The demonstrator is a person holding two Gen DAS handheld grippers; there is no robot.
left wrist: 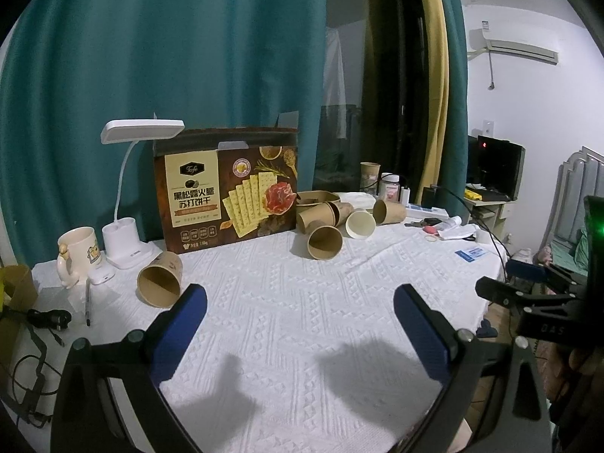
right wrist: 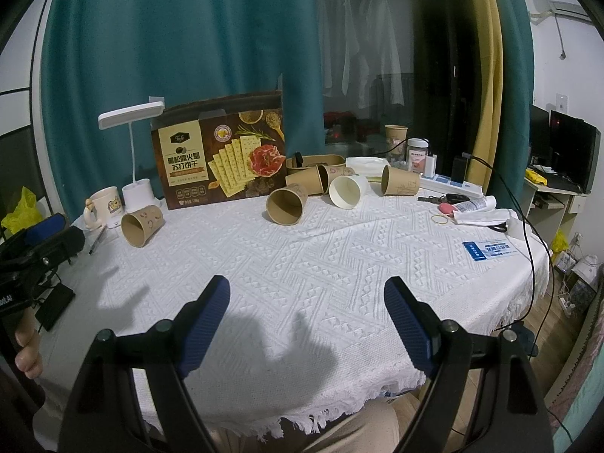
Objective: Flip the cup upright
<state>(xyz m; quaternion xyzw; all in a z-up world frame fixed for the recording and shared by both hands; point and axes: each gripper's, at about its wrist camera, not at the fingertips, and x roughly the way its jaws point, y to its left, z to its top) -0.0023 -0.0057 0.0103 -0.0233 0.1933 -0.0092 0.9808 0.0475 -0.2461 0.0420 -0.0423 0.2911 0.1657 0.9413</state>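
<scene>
Several brown paper cups lie on their sides on the white tablecloth. One lone cup (left wrist: 160, 281) (right wrist: 142, 225) lies at the left, mouth toward me. A cluster (left wrist: 325, 242) (right wrist: 285, 204) lies near the middle back, with a white-lined cup (left wrist: 360, 224) (right wrist: 345, 191) among them. My left gripper (left wrist: 300, 302) is open and empty, hovering above the cloth, its left pad just right of the lone cup. My right gripper (right wrist: 306, 294) is open and empty over the table's front part. Each gripper shows at the edge of the other's view.
A cracker box (left wrist: 226, 188) (right wrist: 219, 154) stands at the back, with a white desk lamp (left wrist: 130, 196) and a cream mug (left wrist: 77, 253) to its left. An upright cup (right wrist: 395, 137), a jar, a power strip (right wrist: 451, 185), cables and papers lie at the back right. The table edge is near me.
</scene>
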